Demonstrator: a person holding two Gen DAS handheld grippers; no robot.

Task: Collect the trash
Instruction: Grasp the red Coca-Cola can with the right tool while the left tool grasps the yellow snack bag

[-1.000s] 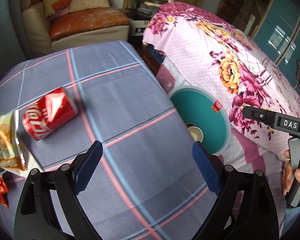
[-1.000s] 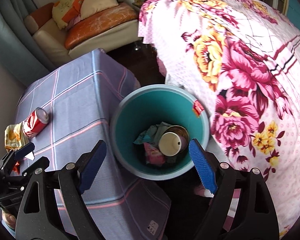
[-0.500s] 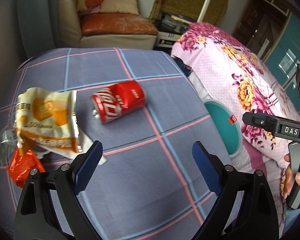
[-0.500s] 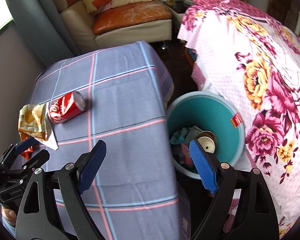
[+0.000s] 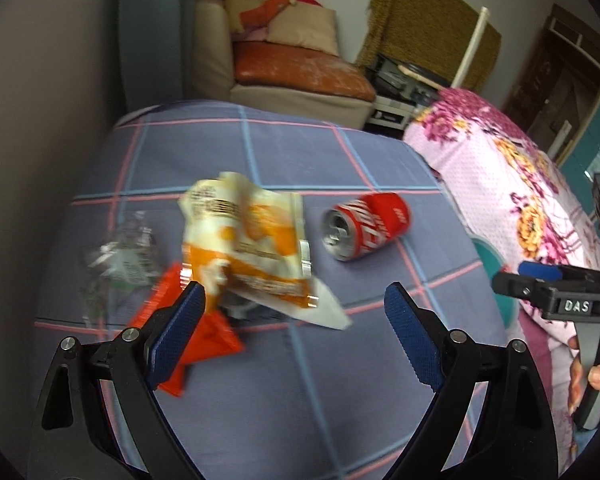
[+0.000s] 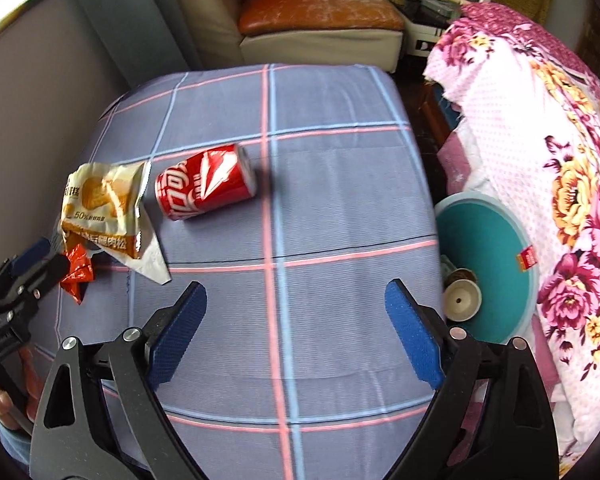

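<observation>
The trash left to collect lay in a loose group on the left part of the tabletop (image 6: 320,152), which was covered by a blue checked cloth. A red soda can (image 6: 206,188) lay on its side, and just left of it sat a crumpled orange-and-white snack bag (image 6: 104,216) on a scrap of white paper. A small red wrapper (image 5: 196,336) lay partly under the bag's near edge, and a blurred clear plastic wrapper (image 5: 120,256) sat further left.

The left tongs (image 5: 296,330) hung over the near side of this pile, spread wide and holding nothing, one pad close to the red wrapper. The right tongs (image 6: 296,330) hung over bare cloth nearer the middle, equally wide apart and empty.

Off the right edge of the tabletop, lower down, stood a teal bin (image 6: 496,216), wedged against a bed under a pink floral cover (image 6: 548,128). A paper cup (image 6: 460,300) and some other scraps, hard to make out, showed inside it, so part of the job looked done. By my reading, four pieces remained on the tabletop and none was yet gripped. The left tongs seemed best placed for the bag or the red wrapper.
</observation>
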